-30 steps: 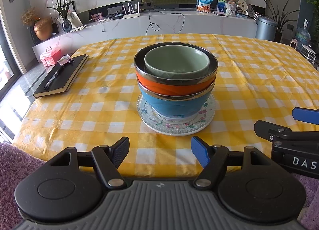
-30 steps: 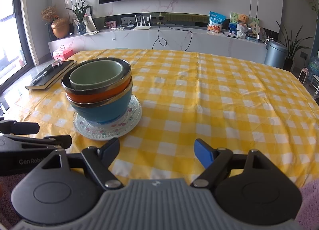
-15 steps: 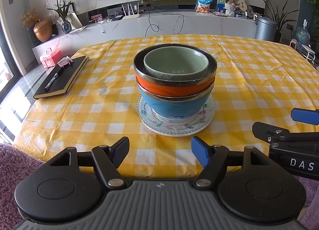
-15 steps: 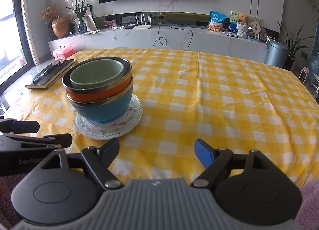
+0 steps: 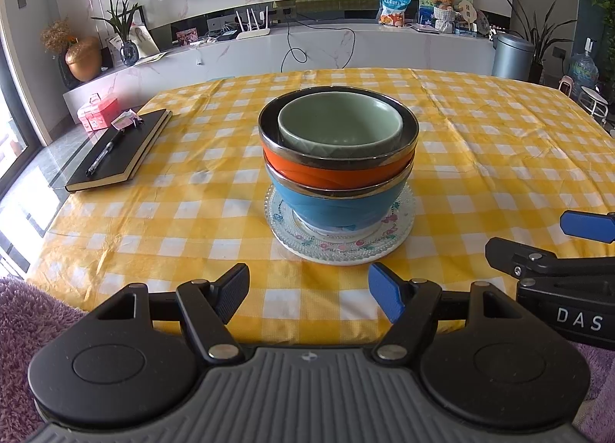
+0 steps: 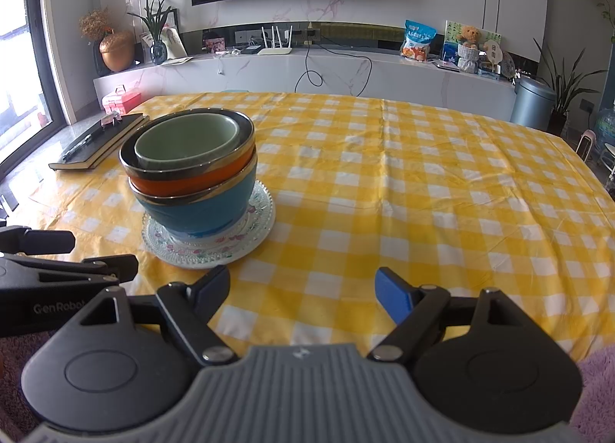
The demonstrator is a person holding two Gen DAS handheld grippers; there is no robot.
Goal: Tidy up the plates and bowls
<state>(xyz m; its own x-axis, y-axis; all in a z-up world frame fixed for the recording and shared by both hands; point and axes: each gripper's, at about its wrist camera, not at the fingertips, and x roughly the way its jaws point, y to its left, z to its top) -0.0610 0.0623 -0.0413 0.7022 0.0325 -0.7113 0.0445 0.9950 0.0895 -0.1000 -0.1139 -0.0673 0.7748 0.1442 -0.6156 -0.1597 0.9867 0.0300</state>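
Note:
A stack stands on the yellow checked table: a pale green bowl [image 5: 340,129] nested in an orange bowl [image 5: 338,173], that in a blue bowl [image 5: 338,208], all on a patterned glass plate [image 5: 340,243]. The stack also shows in the right wrist view, with the green bowl [image 6: 186,143] on top and the plate [image 6: 209,247] beneath. My left gripper [image 5: 307,291] is open and empty, just short of the plate at the table's near edge. My right gripper [image 6: 301,291] is open and empty, to the right of the stack. Its fingers [image 5: 586,225] show in the left wrist view.
A black notebook [image 5: 121,150] with a pen on it lies at the table's left edge. The yellow checked cloth [image 6: 423,189] stretches to the right of the stack. A purple rug lies below the near edge. A TV console stands behind the table.
Almost nothing has changed. Both grippers stay open in the same place; the views shift only very slightly.

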